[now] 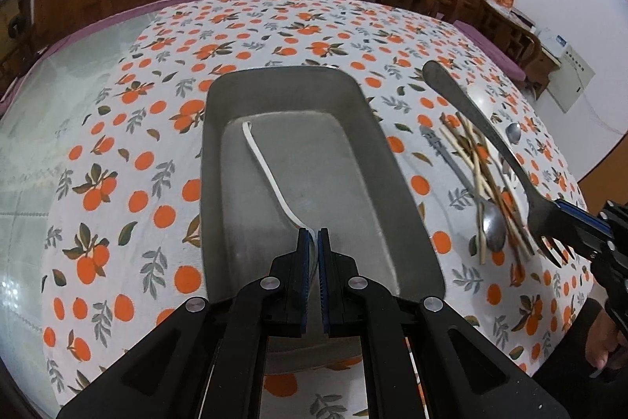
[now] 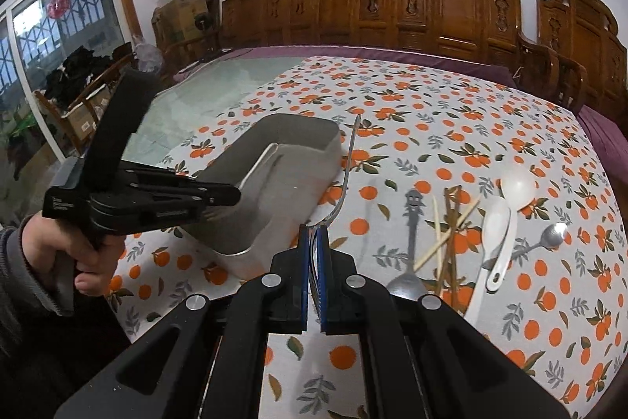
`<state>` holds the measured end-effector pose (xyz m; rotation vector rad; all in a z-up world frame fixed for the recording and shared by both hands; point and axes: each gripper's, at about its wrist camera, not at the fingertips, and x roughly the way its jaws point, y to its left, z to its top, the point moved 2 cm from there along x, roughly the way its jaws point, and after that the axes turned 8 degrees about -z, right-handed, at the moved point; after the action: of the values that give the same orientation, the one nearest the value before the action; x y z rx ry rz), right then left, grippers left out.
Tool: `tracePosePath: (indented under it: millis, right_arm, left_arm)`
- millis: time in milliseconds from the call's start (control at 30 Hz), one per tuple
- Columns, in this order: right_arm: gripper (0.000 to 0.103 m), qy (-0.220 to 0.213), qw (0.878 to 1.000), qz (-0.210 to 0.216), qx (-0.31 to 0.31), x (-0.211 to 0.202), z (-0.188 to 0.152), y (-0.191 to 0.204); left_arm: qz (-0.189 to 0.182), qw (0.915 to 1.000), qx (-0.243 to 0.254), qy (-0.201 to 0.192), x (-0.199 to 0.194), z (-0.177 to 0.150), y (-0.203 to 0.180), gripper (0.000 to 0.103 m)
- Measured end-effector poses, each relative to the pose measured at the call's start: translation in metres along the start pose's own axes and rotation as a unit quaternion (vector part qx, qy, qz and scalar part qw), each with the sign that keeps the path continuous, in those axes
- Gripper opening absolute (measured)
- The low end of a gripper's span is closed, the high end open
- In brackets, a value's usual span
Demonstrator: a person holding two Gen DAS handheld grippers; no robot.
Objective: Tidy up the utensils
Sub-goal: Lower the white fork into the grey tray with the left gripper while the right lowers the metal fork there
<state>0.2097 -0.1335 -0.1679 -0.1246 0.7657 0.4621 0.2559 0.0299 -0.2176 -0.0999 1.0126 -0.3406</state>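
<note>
Both jaws are pinching utensils by the head end. The left gripper (image 1: 313, 242) holds a fork (image 1: 271, 179) over the metal tray (image 1: 396, 160); the right gripper (image 2: 313, 242) holds another fork (image 2: 345, 175) beside it. Thin, stiff, slick steel, likely to pivot.

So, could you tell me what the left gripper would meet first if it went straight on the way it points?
Most likely the tray floor: the left gripper, shut on a fork, points down into the tray, the fork's handle leading. Depth is hard to judge.

Chopsticks (image 1: 484, 163) and spoons (image 1: 492, 224) lie right of tray (image 1: 396, 179).
</note>
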Motion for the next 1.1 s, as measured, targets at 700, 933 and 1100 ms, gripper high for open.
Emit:
tracePosePath:
  millis: [700, 933, 1100]
  right_arm:
    - [0.005, 0.013, 1.000, 0.024, -0.012, 0.022, 0.030, 0.049]
    - [0.005, 0.044, 0.998, 0.044, 0.008, 0.064, 0.041, 0.067]
    - [0.005, 0.076, 0.997, 0.030, 0.006, 0.094, 0.038, 0.077]
  left_arm:
    - [0.028, 0.9963, -0.005, -0.082, -0.060, 0.010, 0.029, 0.027]
    - [0.053, 0.9926, -0.024, -0.107, -0.080, 0.012, 0.050, 0.062]
    - [0.063, 0.9904, -0.039, -0.117, -0.087, 0.012, 0.063, 0.082]
